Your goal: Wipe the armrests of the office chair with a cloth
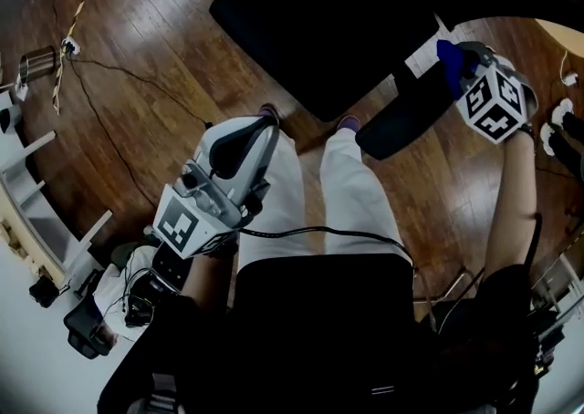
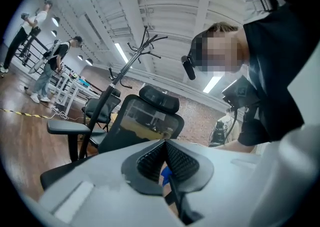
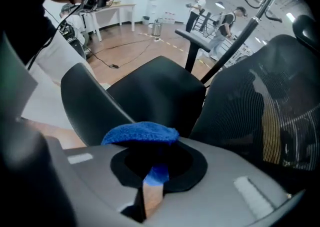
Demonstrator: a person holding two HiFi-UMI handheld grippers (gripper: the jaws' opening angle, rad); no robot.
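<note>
Two risks from here, as I judge it. The blue fleecy cloth (image 3: 141,133) is only pinched by a fold in the right gripper (image 3: 151,163), whose jaws are clamped on it. Drag along the black padded armrest (image 1: 401,120) could tug it free. The black office chair (image 1: 301,29) may swivel under pressure, since the left gripper (image 2: 165,145), jaws together on nothing, hangs well apart by the person's legs. The cloth bunches over the right jaw tips, just beside the armrest's far end; contact I cannot confirm.

Wood floor (image 1: 155,29) — w/ thin blk cable (image 1: 137,76), striped tape (image 1: 80,4), office chair (image 1: 301,29) on it.
</note>
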